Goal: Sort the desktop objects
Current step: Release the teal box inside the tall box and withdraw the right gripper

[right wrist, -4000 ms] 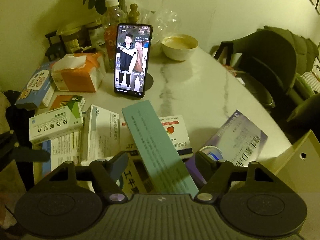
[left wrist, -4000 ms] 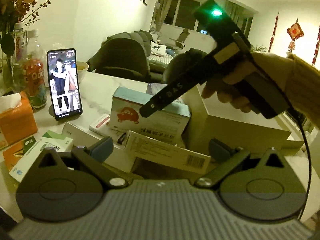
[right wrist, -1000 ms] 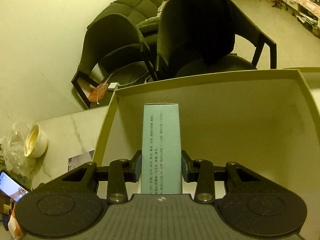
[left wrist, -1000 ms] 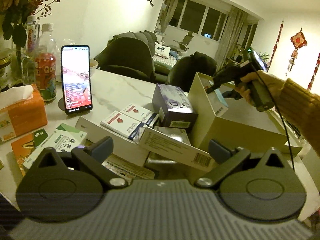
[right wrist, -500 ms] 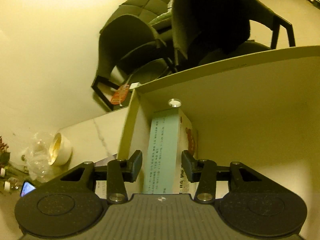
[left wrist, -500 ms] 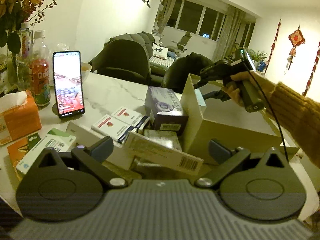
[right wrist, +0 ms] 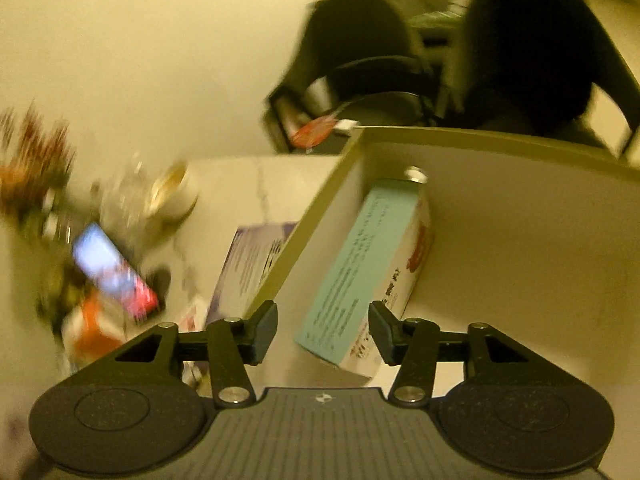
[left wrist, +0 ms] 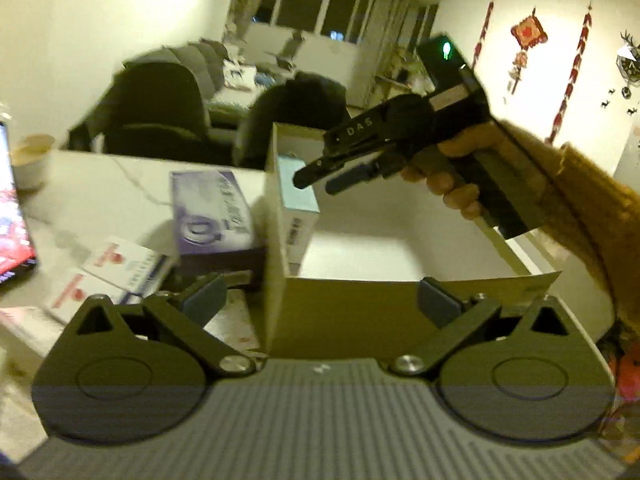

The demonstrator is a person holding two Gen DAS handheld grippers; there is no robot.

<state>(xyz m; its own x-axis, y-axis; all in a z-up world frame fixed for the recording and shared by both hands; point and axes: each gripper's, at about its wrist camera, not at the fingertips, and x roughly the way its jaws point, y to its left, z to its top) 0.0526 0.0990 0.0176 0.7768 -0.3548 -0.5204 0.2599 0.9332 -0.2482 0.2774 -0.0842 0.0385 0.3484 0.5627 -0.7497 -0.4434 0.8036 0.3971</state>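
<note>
Open cardboard box [right wrist: 520,240] containing one light-blue carton [right wrist: 360,264] leaning against its left wall; right gripper [right wrist: 323,330] spread, empty, above it.

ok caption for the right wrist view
Open right claw above the teal medicine box standing inside the cardboard box.

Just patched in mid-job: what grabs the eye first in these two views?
The large open cream cardboard box fills the table's right side, with one light-blue medicine carton standing on edge against its left wall. The right claw hangs open just above that carton. Outside the wall sits a purple rectangular box, and the left claw is open and empty.
</note>
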